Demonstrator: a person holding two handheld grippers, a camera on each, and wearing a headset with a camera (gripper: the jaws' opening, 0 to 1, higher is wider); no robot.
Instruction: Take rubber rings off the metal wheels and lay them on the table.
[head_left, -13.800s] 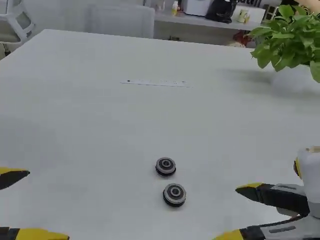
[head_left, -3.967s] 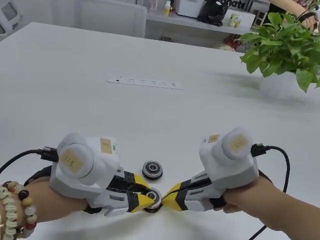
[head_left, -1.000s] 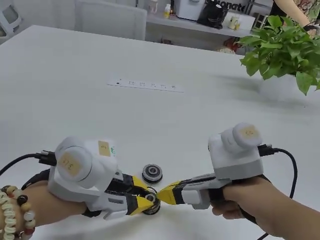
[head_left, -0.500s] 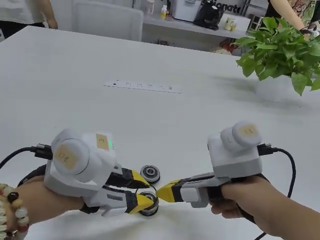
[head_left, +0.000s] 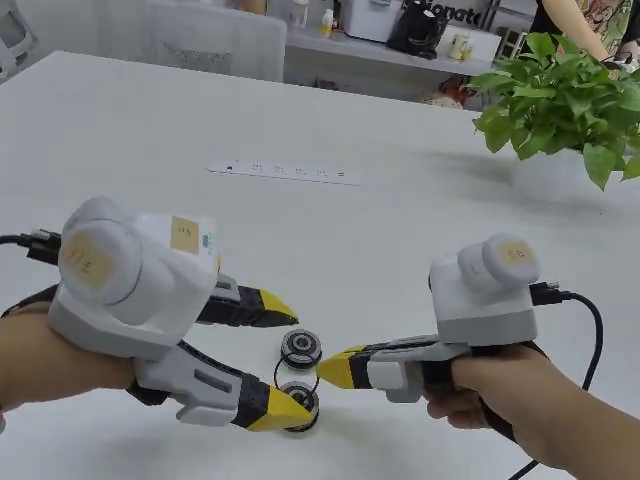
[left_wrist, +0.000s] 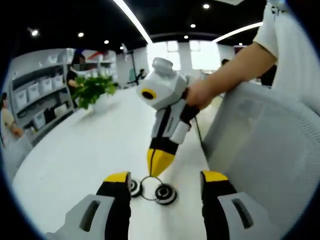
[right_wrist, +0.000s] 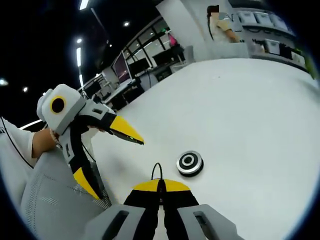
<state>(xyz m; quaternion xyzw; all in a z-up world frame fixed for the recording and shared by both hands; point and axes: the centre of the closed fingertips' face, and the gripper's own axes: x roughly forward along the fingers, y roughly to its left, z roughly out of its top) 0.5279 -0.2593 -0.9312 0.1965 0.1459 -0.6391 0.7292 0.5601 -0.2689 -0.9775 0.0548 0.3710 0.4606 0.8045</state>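
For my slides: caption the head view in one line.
Right gripper pinches a thin rubber ring by two metal wheels on a white table, left gripper open alongside.

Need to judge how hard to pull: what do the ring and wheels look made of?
Ring: thin, matte black, bent into a loose loop where the shut right gripper pinches it, so likely rubber. Wheels: shiny grey rims with dark bands, probably metal; whether those bands are more rings, I cannot tell.
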